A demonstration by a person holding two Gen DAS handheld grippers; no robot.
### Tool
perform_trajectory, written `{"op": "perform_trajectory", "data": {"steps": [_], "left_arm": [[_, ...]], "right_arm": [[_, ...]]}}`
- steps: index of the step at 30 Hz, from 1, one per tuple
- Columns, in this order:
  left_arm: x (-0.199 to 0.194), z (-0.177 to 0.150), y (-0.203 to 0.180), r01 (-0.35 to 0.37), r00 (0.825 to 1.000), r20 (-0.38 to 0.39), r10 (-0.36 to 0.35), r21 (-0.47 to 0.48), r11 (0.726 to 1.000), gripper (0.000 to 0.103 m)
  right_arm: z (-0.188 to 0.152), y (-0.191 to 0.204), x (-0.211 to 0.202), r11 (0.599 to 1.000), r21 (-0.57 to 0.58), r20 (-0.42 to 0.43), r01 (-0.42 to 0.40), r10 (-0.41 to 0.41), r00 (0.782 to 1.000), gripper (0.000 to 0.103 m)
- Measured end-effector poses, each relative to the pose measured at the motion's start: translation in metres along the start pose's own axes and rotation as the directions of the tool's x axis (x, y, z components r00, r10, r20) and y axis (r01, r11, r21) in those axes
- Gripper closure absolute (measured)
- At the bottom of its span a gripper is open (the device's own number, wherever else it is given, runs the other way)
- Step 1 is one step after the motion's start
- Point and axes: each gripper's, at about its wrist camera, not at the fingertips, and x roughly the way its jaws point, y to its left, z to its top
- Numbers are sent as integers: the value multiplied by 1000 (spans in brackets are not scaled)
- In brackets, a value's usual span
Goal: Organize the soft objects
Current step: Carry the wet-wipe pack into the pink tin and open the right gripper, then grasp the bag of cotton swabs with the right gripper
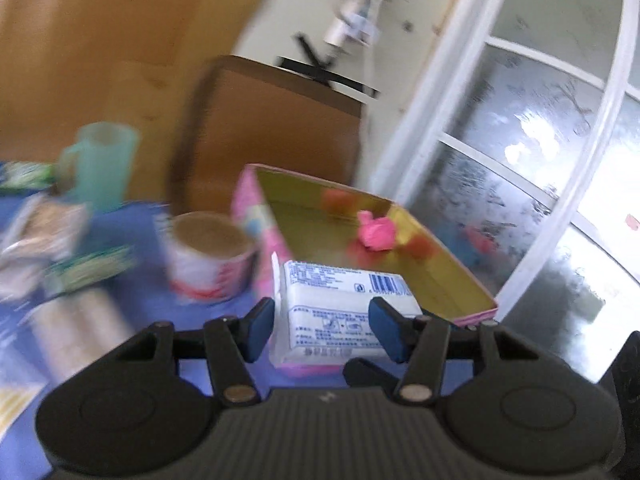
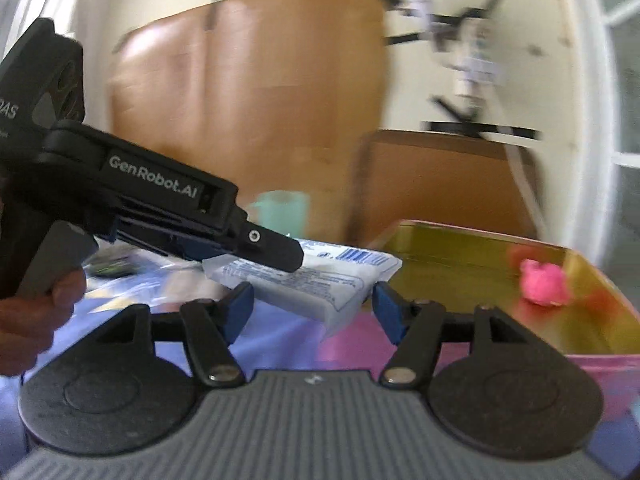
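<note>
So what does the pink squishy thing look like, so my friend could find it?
Find the open box with pink outer walls and a shiny gold inside, on the blue table. The pink squishy thing lies inside it. It's a bright pink lump, unlike the blurry orange bits beside it.

Setting: a room in a home, used for data recording. Evidence:
- Table [image 1: 132, 304] covered in blue cloth, cluttered with household goods: a pale green plastic mug [image 1: 102, 162] behind a printed paper cup [image 1: 208, 256], and blurred snack packets [image 1: 36, 236] left of the cup.
- Pink tin box [image 1: 400, 248], lid off, gold inside, just right of the cup; small pink and orange soft items lie in it.
- Cream wall behind the table, with wooden boards [image 2: 248, 92] leaning against it.
- White-framed glass door [image 1: 520, 152] right of the tin, panes frosted or streaked.
- A white device on black struts [image 2: 448, 40] is fixed to the wall above the boards; too blurred to identify.
</note>
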Motion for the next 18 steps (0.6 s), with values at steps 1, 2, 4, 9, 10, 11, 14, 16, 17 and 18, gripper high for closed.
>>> {"op": "perform_trajectory", "data": {"steps": [1, 2, 4, 9, 10, 11, 14, 16, 17, 18], "left_arm": [[12, 5, -8, 11, 1000, 2, -11, 13, 1000, 51], [23, 8, -15, 19, 1000, 4, -19, 23, 1000, 51], [44, 12, -25, 33, 999, -2, -33, 29, 999, 50], [55, 5, -31, 32, 999, -6, -32, 22, 999, 47], [49, 3, -29, 34, 999, 5, -34, 26, 999, 47], [41, 1, -26, 27, 999, 17, -28, 31, 999, 47], [8, -5, -6, -2, 998, 66, 0, 24, 1000, 46], [-18, -13, 16, -44, 994, 99, 44, 3, 999, 43], [-33, -20, 30, -81, 990, 114, 82, -16, 997, 42], [-44, -24, 43, -116, 985, 123, 119, -32, 993, 42]], "right_arm": [[2, -11, 0, 999, 17, 6, 28, -28, 1000, 35], [3, -22, 1, 998, 36, 7, 53, -54, 999, 34], [4, -40, 3, 990, 76, 4, 116, -117, 993, 33], [-2, -77, 12, 934, 190, -46, 304, -301, 952, 21], [-3, -84, 9, 927, 230, -32, 296, -297, 954, 21], [-4, -83, 8, 922, 247, -25, 297, -301, 953, 21], [-1, -80, 11, 927, 255, -1, 276, -285, 959, 26], [3, -65, 12, 945, 245, 33, 218, -233, 972, 37], [7, -56, 16, 956, 227, 43, 187, -201, 979, 42], [11, -46, 21, 968, 202, 50, 148, -161, 986, 46]]}}
